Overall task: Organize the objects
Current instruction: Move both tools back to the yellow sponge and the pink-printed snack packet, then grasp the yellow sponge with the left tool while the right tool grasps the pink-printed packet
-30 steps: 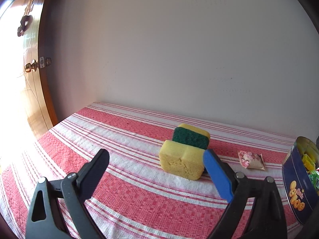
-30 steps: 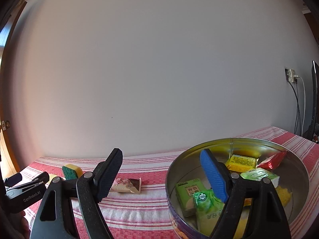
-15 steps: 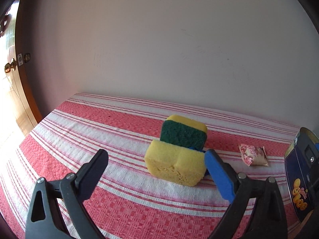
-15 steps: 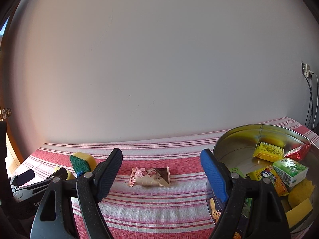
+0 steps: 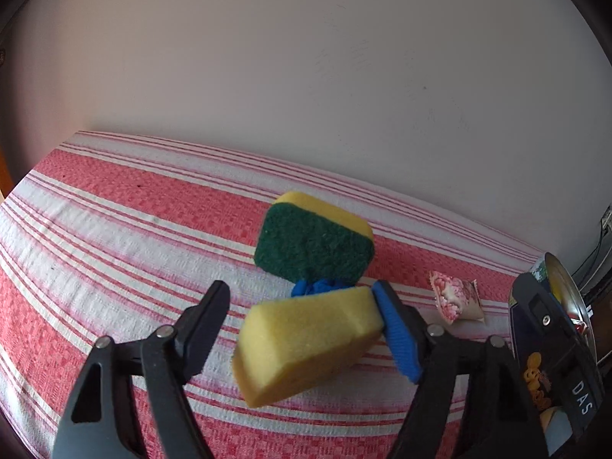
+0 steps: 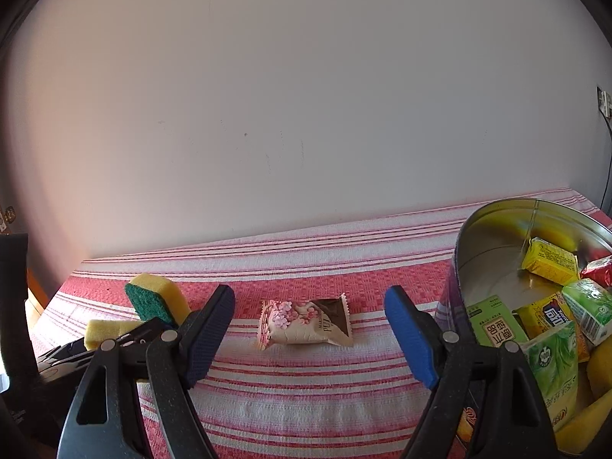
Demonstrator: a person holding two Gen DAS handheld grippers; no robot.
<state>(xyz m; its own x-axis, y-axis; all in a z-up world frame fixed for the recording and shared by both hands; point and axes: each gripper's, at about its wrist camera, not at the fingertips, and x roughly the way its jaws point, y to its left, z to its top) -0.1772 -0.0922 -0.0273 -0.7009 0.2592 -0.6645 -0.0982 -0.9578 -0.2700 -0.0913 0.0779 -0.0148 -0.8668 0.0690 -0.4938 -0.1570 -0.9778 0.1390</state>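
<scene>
Yellow sponge [image 5: 306, 344] is seen between the fingers of the left tool [image 5: 302, 329], tilted, with its right end against the blue pad [image 5: 397, 336]. A gap is visible between the sponge and the black pad [image 5: 206, 321], so a full clamp cannot be confirmed; the jaws have just been closing with the sponge between them. Just beyond the left tool, a green-faced scouring sponge [image 5: 313, 244] is found standing on edge on the red-and-white striped cloth [image 5: 114, 237] covering the bench. A small blue item [image 5: 317, 287] is partly hidden between the two sponges and cannot be identified.

Jaws of the right tool [image 6: 310, 329] are held well apart, nothing between the pads. A pink-and-brown candy wrapper [image 6: 306, 323] is noted lying flat on the cloth ahead of this tool, framed by its fingers but not touched. To the right of the right tool, a round metal tin [image 6: 493, 225] is recorded, containing several small packets [image 6: 550, 260] in yellow, green and red.
</scene>
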